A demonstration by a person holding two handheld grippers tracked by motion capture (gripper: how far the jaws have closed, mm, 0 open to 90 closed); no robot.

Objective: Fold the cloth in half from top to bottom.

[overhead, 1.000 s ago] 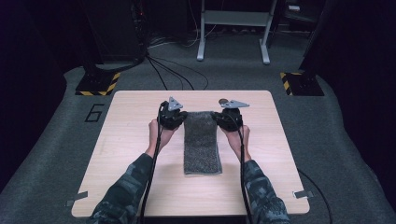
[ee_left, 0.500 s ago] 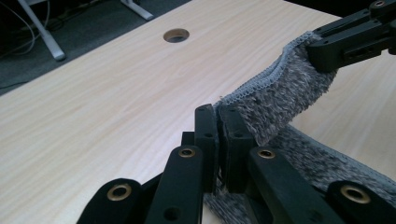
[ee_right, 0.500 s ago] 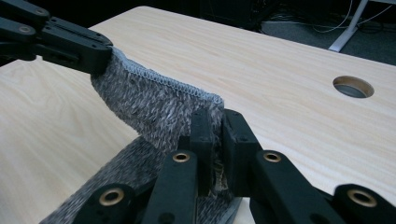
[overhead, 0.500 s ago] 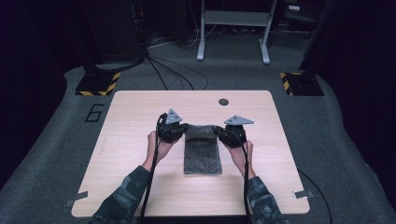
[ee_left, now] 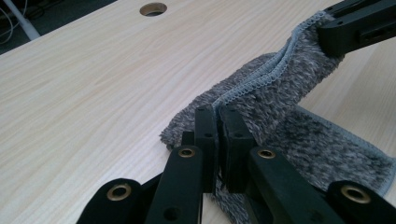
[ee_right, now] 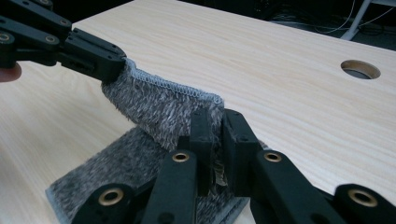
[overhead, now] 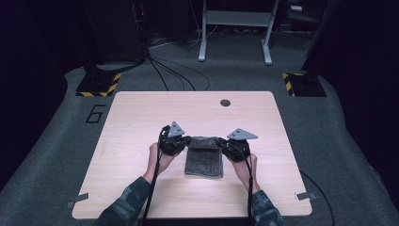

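A grey fuzzy towel (overhead: 203, 160) lies in the middle of the table, its far end lifted and folded back toward the near end. My left gripper (overhead: 185, 141) is shut on the lifted edge's left corner, and the left gripper view shows the jaws (ee_left: 218, 122) pinching the stitched hem of the towel (ee_left: 280, 100). My right gripper (overhead: 222, 143) is shut on the right corner, its jaws (ee_right: 214, 125) clamped over the towel (ee_right: 159, 105). The near part of the towel rests flat on the wood.
The light wooden table (overhead: 141, 117) has a round cable hole (overhead: 225, 102) near its far edge. Cables and a metal stand (overhead: 234, 28) sit on the grey floor beyond. Black-and-yellow floor blocks (overhead: 99, 84) flank the far corners.
Both grippers have carried the towel's far edge toward the person and a little lower, folding the towel over itself so it looks shorter on the table.
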